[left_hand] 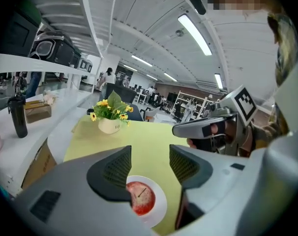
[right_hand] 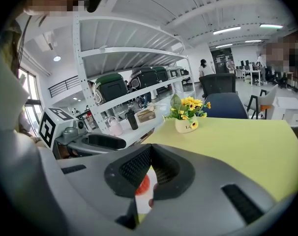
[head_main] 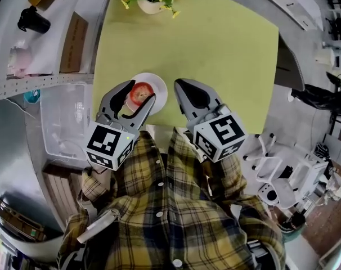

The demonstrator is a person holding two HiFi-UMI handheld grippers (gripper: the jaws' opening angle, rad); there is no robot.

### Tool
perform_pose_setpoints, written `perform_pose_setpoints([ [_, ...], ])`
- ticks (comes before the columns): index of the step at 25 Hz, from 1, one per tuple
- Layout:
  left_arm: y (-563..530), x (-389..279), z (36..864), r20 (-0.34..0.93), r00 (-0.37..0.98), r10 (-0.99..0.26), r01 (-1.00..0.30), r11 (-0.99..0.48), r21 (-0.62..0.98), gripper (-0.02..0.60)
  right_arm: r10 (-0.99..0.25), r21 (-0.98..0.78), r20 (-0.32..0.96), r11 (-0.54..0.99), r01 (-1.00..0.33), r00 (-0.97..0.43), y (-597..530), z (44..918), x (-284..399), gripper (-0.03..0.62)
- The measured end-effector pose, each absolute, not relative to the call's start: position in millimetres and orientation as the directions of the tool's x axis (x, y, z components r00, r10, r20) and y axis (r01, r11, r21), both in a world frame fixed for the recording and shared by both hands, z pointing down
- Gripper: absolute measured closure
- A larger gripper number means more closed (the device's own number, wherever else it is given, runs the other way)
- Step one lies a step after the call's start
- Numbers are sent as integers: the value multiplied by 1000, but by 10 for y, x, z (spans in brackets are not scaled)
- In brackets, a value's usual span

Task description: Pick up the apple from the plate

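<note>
A red apple (head_main: 139, 93) lies on a small white plate (head_main: 160, 86) near the front edge of the yellow-green table (head_main: 215, 49). My left gripper (head_main: 141, 91) hangs just above the plate, open, its two fingers straddling the apple without touching it. In the left gripper view the apple (left_hand: 140, 198) and plate (left_hand: 161, 200) show below the parted jaws. My right gripper (head_main: 178, 84) is just right of the plate, shut, with nothing in it. The right gripper view catches a sliver of the apple (right_hand: 144, 186) behind its closed jaws.
A pot of yellow flowers (head_main: 151, 4) stands at the table's far edge. Left of the table are a clear plastic bin (head_main: 63, 122), a cardboard box (head_main: 73, 44) and a black bottle (head_main: 32, 20) on a white shelf. White equipment stands on the floor at right (head_main: 288, 179).
</note>
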State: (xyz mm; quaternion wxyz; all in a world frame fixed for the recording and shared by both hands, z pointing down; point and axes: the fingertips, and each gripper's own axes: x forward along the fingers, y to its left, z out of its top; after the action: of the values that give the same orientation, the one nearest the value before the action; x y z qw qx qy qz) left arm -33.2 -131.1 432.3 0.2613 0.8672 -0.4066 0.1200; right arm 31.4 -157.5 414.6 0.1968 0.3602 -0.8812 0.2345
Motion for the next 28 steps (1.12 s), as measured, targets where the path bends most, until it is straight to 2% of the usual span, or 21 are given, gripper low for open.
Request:
perform_pose_setpoints([
  [8, -1271, -260, 4556, 467, 640, -611, -767, -542, 342, 328, -540, -285, 532, 611, -738, -652, -1551, 4274, 399, 597],
  [11, -1249, -250, 4662, 490, 636, -597, -769, -548, 331, 286, -537, -292, 538, 604, -742, -649, -1538, 4330, 408, 597],
  [18, -1216, -294, 4939, 524, 625, -578, -772, -554, 310, 238, -529, -306, 554, 589, -748, -643, -1525, 4507, 377, 597],
  [25, -1171, -251, 5168, 553, 618, -559, -775, -553, 307, 141, -521, -320, 563, 578, -751, -642, -1469, 4570, 384, 597],
  [28, -1158, -194, 5262, 565, 614, -551, -776, -552, 304, 126, -511, -331, 570, 574, -749, -644, -1431, 4631, 414, 597],
])
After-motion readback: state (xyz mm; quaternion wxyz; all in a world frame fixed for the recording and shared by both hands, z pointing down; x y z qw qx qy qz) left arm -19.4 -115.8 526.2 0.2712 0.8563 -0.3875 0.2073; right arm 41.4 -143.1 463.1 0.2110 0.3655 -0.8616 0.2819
